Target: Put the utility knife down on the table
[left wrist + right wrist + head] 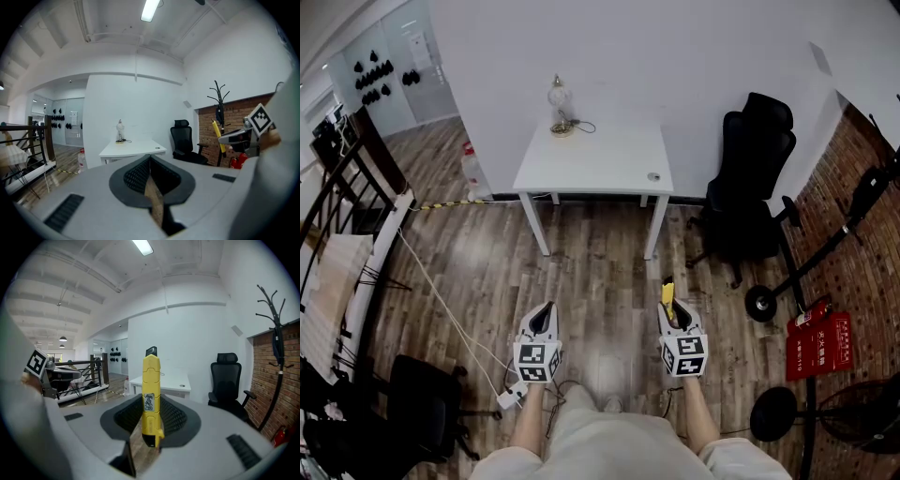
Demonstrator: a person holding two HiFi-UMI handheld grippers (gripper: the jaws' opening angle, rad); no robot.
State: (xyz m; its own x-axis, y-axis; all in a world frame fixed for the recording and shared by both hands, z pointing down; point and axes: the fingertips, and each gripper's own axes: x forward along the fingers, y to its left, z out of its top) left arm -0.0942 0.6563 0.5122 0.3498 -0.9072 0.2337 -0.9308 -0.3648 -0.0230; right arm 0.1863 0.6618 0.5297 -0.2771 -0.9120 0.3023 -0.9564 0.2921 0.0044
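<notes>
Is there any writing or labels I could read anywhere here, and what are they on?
Nothing reads clearly.
Sticker on the utility knife: dark scrawl, too blurred.
Red box: white characters, too small.
Marker cubes: black-and-white patterns, no words.

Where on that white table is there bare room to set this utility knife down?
Most of the white table is bare: the middle and front-left, between the small white ornament at the back-left edge and the round grommet near the front-right corner. Only the ornament's corner, with its cord, is crowded.
</notes>
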